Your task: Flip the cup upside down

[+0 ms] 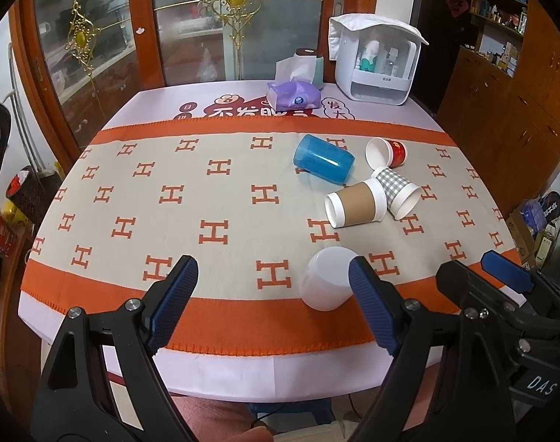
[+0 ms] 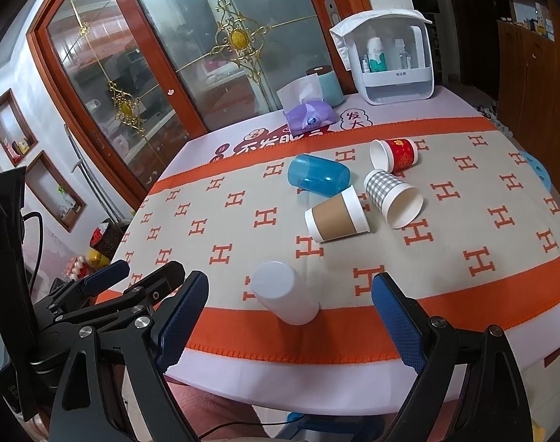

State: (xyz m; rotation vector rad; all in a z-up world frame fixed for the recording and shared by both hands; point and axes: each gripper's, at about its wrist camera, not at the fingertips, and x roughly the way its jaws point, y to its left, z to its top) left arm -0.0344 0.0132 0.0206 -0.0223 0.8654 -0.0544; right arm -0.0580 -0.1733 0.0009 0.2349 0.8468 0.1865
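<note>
A white plastic cup (image 1: 326, 280) (image 2: 283, 293) stands upside down near the table's front edge, on the orange border of the cloth. Further back lie four cups on their sides: a blue translucent cup (image 1: 323, 158) (image 2: 318, 178), a brown paper cup (image 1: 355, 202) (image 2: 337, 217), a grey checked cup (image 1: 398, 191) (image 2: 392, 197) and a red cup (image 1: 387, 151) (image 2: 394, 154). My left gripper (image 1: 272, 305) is open and empty at the front edge, its right finger just right of the white cup. My right gripper (image 2: 291, 324) is open and empty, just in front of the white cup.
A purple tissue pack (image 1: 294, 95) (image 2: 308, 115), a teal canister (image 2: 326, 86) and a white organizer box (image 1: 375, 62) (image 2: 390, 59) stand at the table's far edge. Glass doors are behind the table, wooden cabinets (image 1: 508, 110) to the right.
</note>
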